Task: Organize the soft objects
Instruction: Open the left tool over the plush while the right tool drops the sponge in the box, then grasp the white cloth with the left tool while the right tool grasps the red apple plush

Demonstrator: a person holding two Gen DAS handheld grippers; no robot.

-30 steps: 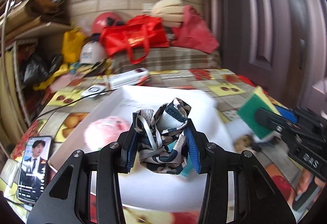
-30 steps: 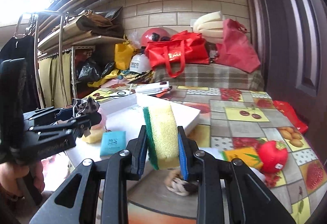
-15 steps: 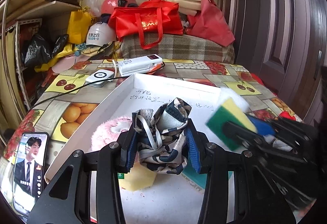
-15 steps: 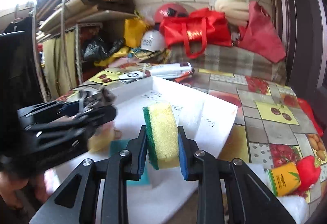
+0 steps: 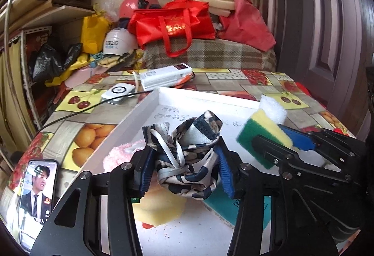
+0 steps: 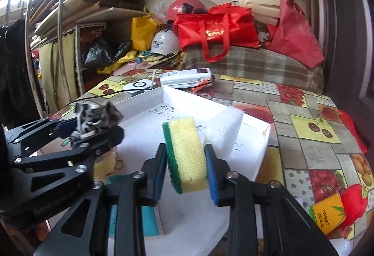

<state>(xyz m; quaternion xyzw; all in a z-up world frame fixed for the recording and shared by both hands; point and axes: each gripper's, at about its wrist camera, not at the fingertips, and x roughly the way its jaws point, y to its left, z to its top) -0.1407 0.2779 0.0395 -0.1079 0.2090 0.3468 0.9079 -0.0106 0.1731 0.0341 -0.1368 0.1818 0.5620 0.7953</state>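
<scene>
Sponge (image 6: 185,153) between the opening right gripper (image 6: 185,176) jaws, patterned cloth (image 5: 187,157) between the opening left gripper (image 5: 184,174) jaws, over white tray (image 5: 149,104)

— What carries everything here?
— A table under a glossy fruit-print patchwork cloth (image 5: 98,134), in cherries, oranges and strawberries.
— And what rests directly on it?
— A shallow white foam tray (image 5: 149,104) in the middle; a black smartphone with a lit screen (image 5: 38,195) near the left edge; a round white device with a black cable (image 5: 119,91); a long white box (image 5: 164,77) behind the tray; a yellow carton beside a red soft toy (image 6: 327,216) to the right.
</scene>
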